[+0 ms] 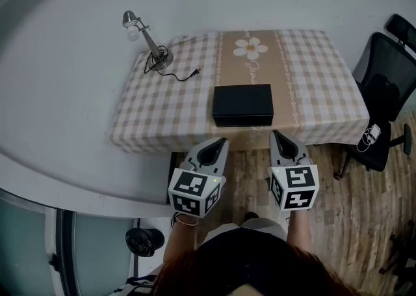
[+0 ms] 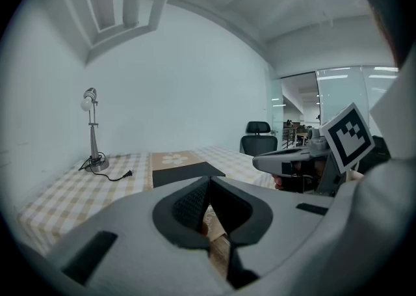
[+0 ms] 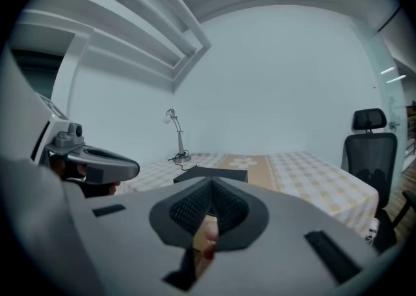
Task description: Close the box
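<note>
Closed black box (image 1: 242, 104) at the table's (image 1: 162, 112) near edge — left claw (image 1: 218, 142) and right claw (image 1: 277, 136) just short of it.

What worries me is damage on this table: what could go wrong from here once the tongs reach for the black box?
1. The black box sits near the front edge of the tablecloth; a hard push could slide it or bunch the cloth.
2. Both left tongs and right tongs are shut; pressing with closed tips might dent its top.
3. The lamp cord lies loose left of the box; a wide left sweep may snag it.
</note>
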The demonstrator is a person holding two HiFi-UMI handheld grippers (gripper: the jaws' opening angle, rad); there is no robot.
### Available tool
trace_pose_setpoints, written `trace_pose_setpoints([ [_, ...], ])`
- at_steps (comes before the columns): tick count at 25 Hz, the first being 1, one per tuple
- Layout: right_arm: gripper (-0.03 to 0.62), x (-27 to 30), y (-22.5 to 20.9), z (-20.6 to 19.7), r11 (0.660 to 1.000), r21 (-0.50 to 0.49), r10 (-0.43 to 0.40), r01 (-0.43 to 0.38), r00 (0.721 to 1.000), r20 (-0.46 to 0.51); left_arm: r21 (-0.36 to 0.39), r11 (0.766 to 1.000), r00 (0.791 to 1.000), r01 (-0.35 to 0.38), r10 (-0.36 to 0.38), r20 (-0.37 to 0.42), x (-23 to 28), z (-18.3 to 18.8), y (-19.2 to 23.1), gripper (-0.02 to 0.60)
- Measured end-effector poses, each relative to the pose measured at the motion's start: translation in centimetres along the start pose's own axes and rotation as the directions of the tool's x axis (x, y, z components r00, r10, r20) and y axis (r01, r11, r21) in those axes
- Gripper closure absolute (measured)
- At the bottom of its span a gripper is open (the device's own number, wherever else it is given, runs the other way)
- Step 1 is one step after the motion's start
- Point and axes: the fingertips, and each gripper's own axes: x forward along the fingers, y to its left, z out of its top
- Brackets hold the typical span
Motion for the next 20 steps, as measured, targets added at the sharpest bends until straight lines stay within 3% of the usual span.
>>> trace_pose_setpoints([
  [20, 0.577, -5.7, 5.2, 1.4, 0.997, -0.057, -0.054, 0.054, 0.999, 0.006, 0.034, 0.999, 0.998, 0.041, -0.043, 0.054, -7.0, 0.7, -1.1, 0.554],
])
